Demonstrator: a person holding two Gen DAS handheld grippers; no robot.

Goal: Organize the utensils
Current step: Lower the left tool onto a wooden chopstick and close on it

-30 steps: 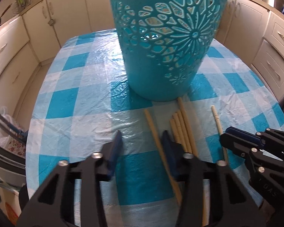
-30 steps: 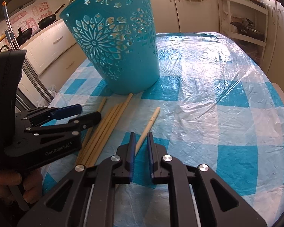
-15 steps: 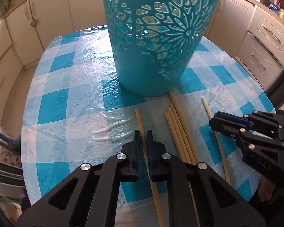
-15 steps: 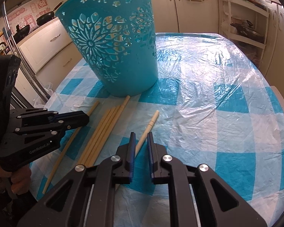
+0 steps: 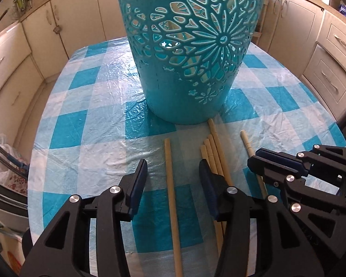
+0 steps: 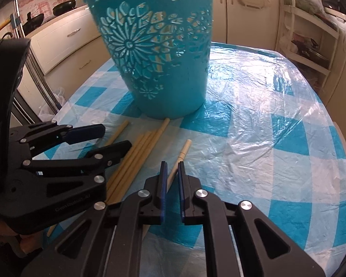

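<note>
Your left tongs (image 5: 173, 182) are spread wide over the table, straddling one chopstick (image 5: 170, 184) that lies loose between the fingers, touched by neither. Your right tongs (image 6: 171, 182) are nearly closed, a narrow gap between the pads, with the lone ridged chopstick (image 6: 183, 151) running into that gap; you cannot tell from these views whether the pads actually grip it.

Taking the basket (image 5: 191, 46) as your landmark and going left to right: the teal cut-out basket stands upright on the table, and all the chopsticks lie on the near side of its base. The single stick lies just left of the base's centre line, apart from the others. Next comes a bundle (image 5: 213, 147) of four sticks lying side by side, the longest one's tip touching or nearly touching the basket's foot. Right of the bundle lies the ridged stick.

The tablecloth (image 5: 85, 124) is blue-and-white check under wrinkled clear plastic. Cream cabinets (image 5: 9, 62) ring the room beyond the basket, drawers (image 5: 334, 69) to its right. In the right view, pans (image 6: 64, 5) sit on the counter left of the basket and an open shelf (image 6: 311, 39) stands to its right.
</note>
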